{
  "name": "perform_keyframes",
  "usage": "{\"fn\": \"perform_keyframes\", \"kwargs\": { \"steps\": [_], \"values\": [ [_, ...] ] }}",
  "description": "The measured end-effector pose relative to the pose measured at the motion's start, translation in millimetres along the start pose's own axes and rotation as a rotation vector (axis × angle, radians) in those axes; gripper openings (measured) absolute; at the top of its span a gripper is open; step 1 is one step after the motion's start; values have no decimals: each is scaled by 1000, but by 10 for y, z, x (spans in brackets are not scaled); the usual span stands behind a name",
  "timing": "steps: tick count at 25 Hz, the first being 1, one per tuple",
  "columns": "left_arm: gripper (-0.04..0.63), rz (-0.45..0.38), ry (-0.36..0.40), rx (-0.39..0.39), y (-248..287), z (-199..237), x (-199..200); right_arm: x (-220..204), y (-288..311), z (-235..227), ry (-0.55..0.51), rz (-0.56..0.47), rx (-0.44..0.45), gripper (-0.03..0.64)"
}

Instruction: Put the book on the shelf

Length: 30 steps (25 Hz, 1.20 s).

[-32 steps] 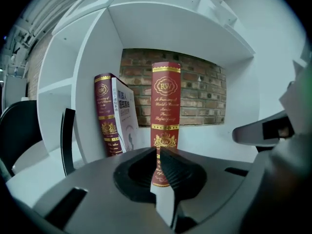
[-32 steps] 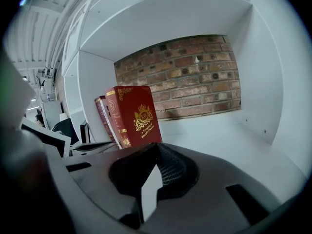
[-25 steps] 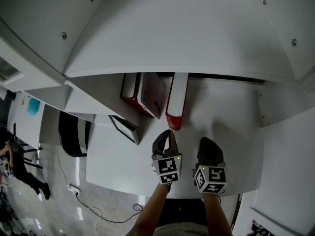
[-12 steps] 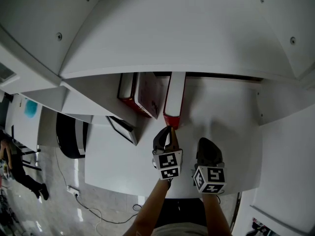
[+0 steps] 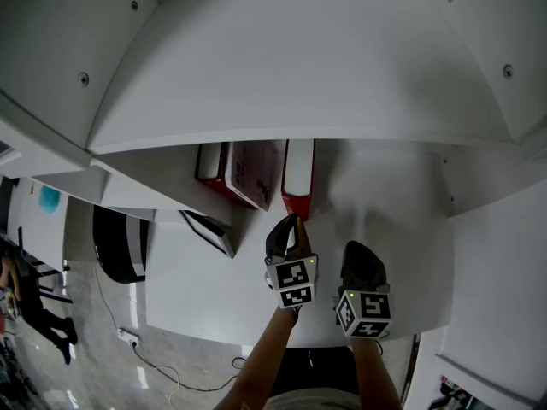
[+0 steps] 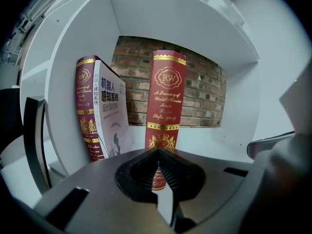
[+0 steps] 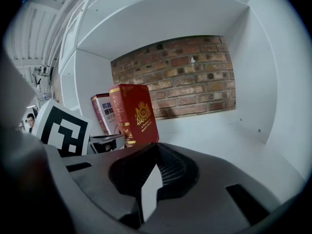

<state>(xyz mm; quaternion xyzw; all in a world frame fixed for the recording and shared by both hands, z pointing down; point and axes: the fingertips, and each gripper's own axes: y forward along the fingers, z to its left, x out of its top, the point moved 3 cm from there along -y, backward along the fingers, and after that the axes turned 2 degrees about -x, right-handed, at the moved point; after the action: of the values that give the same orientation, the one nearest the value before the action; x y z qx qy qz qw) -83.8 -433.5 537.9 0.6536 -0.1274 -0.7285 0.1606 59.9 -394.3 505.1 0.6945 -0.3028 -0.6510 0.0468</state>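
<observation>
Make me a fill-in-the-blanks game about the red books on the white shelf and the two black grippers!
1. The white shelf has a back wall made of ____.
2. The red book with the gold-lettered spine stands upright, while the red book with the white front cover tilts toward the ____ side wall.
3. That makes ____ books in the shelf.
4. The left gripper and the right gripper both have their jaws ____, holding nothing.
Missing words: brick; left; two; shut.

The right gripper point(image 7: 156, 152) has its jaws together with nothing between. Beyond it the red book point(image 7: 134, 113) stands upright on the shelf point(image 7: 209, 130). A second book point(image 7: 103, 112) is just left of the red book, and a brick wall point(image 7: 195, 77) behind it.
</observation>
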Motion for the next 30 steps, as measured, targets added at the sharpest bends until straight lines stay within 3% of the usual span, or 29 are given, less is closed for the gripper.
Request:
{"fn": "perform_keyframes", "kwargs": {
  "steps": [17, 30],
  "values": [
    [15, 2, -1, 5, 304, -9, 136, 17, 83, -178, 8, 2, -29, 16],
    [15, -55, -11, -5, -206, -140, 296, 131, -48, -70, -8, -39, -6, 15]
  ]
}}
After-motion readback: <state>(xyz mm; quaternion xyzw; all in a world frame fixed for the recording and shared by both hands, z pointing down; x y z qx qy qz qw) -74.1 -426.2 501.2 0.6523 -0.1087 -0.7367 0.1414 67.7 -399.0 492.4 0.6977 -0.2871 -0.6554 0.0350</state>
